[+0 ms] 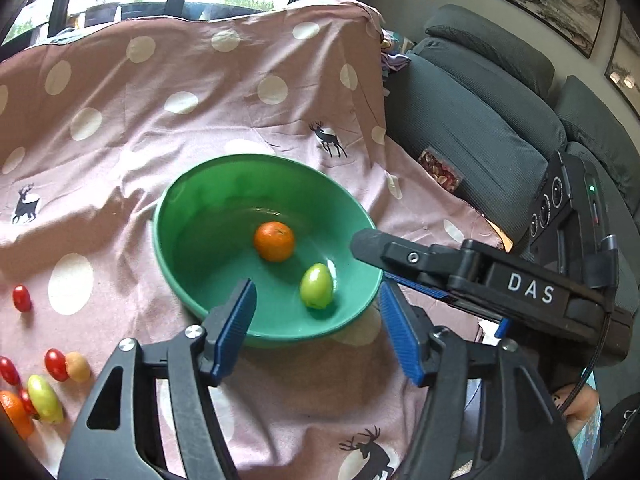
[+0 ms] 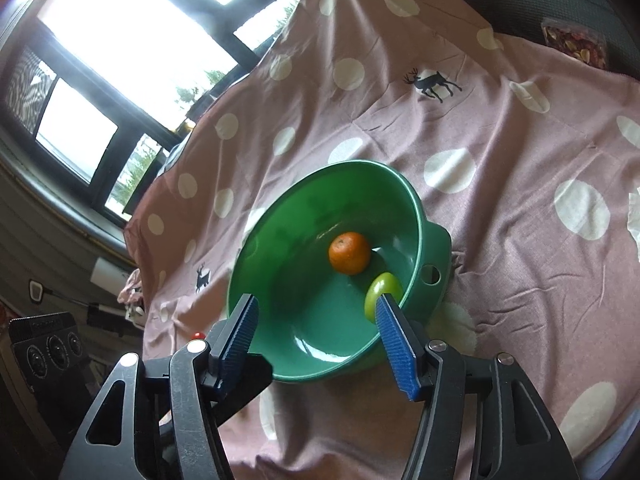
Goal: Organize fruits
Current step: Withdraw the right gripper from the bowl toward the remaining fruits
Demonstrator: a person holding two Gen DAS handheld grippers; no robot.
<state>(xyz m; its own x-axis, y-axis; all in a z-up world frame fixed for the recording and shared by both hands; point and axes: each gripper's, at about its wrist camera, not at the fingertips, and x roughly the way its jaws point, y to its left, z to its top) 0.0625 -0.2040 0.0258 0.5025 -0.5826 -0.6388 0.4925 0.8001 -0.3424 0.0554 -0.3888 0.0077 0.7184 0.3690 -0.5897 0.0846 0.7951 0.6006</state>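
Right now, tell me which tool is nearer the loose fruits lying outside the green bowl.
Left. The left tool hangs over the bowl's near rim, beside the loose fruits. The right tool reaches in from the bowl's opposite side.

Glossy smooth plastic bowl [image 1: 208, 200] on matt, wrinkled woven cloth [image 1: 160, 120].

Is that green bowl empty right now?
No, the green bowl holds two fruits in the left wrist view: an orange and, apart from it, a small green fruit.
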